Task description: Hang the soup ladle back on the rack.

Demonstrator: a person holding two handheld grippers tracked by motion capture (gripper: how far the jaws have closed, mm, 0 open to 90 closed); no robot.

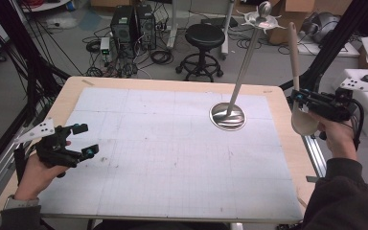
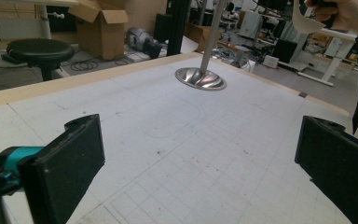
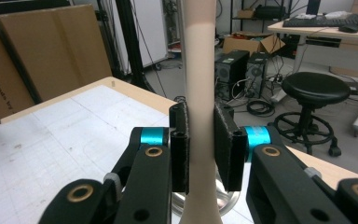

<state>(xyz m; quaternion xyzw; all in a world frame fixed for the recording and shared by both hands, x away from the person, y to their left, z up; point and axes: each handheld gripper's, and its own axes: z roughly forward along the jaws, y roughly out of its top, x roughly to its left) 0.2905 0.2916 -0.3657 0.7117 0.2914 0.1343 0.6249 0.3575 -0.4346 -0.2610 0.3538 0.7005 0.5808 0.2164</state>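
- Left tongs (image 1: pixel 82 140): at the near left of the worktop (image 1: pixel 172 158), just above the gridded mat. Jaws spread wide, nothing between them, touching nothing.
- Metal stand (image 1: pixel 228 116): far right of centre on the worktop; a round polished base with a thin pole rising to a small hooked top. Judged top-heavy and easily tipped if knocked.
- Spoon (image 1: pixel 294 57): pale, wood-like, held upright off the worktop's right edge, bowl down, handle up. Judged light, stiff, smooth; likely to swivel if gripped loosely. Best held on the handle just above the bowl.
- Right tongs (image 3: pixel 200 149): pressed together on the spoon's handle near the bowl, pads flat against both sides.
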